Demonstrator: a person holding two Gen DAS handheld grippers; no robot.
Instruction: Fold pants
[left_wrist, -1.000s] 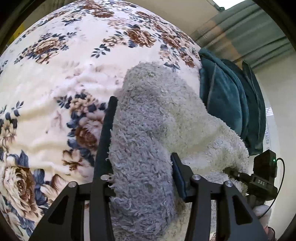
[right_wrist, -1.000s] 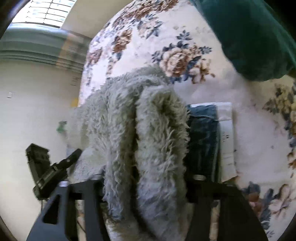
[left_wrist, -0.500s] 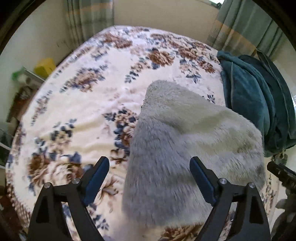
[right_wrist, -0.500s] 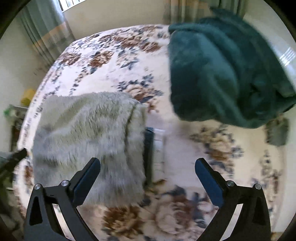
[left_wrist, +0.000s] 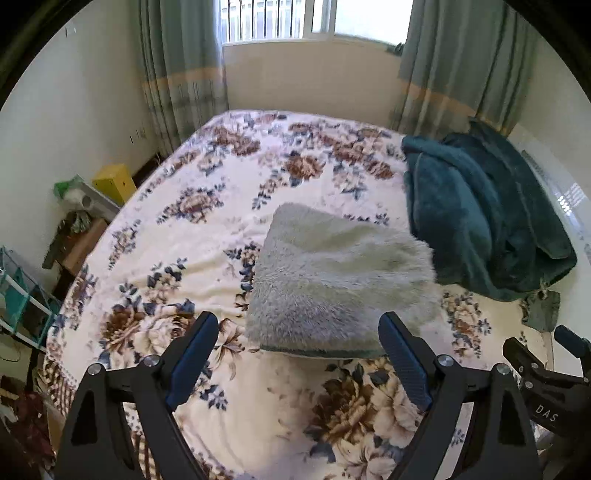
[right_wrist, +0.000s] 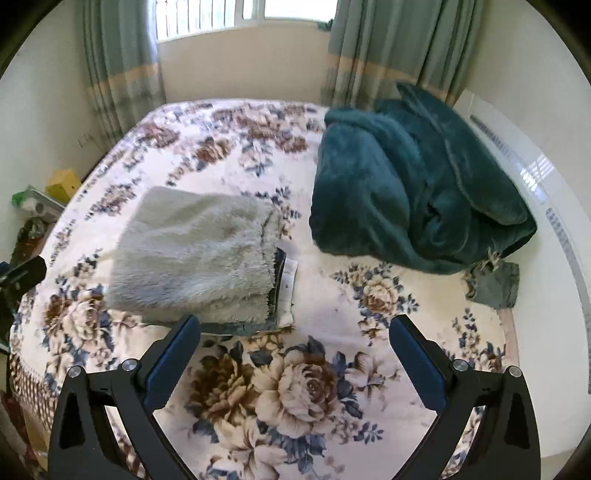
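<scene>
The pants (left_wrist: 340, 280) (right_wrist: 199, 258) lie folded on the flowered bed, grey fleece lining outward, with a strip of dark denim and a white tag showing along their right edge in the right wrist view. My left gripper (left_wrist: 299, 336) hangs open above the bed, just in front of the folded pants, nothing between its blue pads. My right gripper (right_wrist: 295, 339) is open too, high over the bedspread to the right of the pants' near corner, holding nothing. Part of the right gripper's body shows at the left wrist view's lower right.
A crumpled teal blanket (left_wrist: 480, 214) (right_wrist: 413, 184) lies at the bed's right side with a small grey cloth (right_wrist: 495, 280) beside it. A yellow box (left_wrist: 114, 181) and shelves stand left of the bed (left_wrist: 184, 251). Curtains and a window are behind.
Both grippers let go of the fleece pants, opened wide, and rose up and back from the bed. The pants now lie folded on the bedspread.
</scene>
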